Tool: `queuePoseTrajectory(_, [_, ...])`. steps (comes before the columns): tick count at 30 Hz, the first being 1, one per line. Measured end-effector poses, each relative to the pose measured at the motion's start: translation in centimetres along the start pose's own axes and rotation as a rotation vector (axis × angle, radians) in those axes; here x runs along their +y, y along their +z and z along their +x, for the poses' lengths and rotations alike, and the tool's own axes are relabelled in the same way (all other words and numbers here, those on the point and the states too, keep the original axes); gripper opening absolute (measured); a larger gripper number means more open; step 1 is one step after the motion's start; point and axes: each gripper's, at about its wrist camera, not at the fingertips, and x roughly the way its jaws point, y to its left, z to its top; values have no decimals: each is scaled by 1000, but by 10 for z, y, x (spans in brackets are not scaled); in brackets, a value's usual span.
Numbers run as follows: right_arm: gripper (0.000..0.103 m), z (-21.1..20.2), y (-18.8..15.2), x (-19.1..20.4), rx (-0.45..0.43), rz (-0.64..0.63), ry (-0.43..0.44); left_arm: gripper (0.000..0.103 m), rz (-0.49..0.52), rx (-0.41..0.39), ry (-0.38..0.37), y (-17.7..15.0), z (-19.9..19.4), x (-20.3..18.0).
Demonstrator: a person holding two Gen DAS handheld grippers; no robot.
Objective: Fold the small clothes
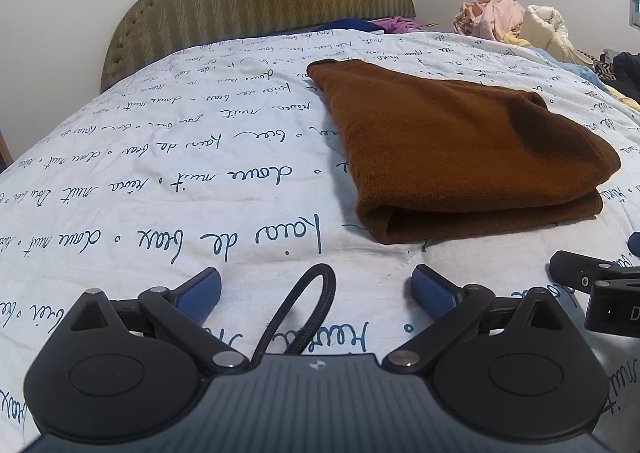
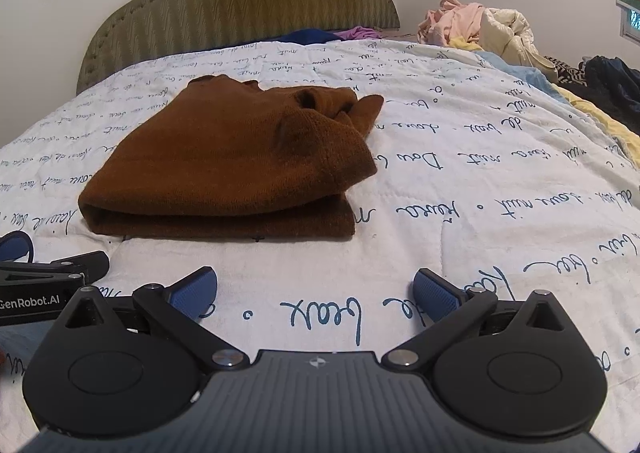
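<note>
Two grippers idle, nothing held. Left gripper (image 1: 316,289): blue pads wide apart, low over the quilt (image 1: 160,181); brown knit garment (image 1: 460,149) sits at 1 o'clock, near but not touching. Right gripper (image 2: 316,289): pads likewise spread and empty, garment (image 2: 240,165) at 11 o'clock, i.e. it lies between the two.

Risk, imo: the top layer's far end is bunched w/ a corner poking out (image 2: 370,107); pinching only one layer would drag the stack open, since soft knit slides on itself.

Garment: thick, fuzzy, rust-brown, folded w/ rounded front edge. Quilt: white, stitched, script-printed.
</note>
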Motion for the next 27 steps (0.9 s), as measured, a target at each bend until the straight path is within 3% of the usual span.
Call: queuePoseTrajectory(27, [103,1,-1,3,2,-13,-8,103,-1,0,-1,0,0,0])
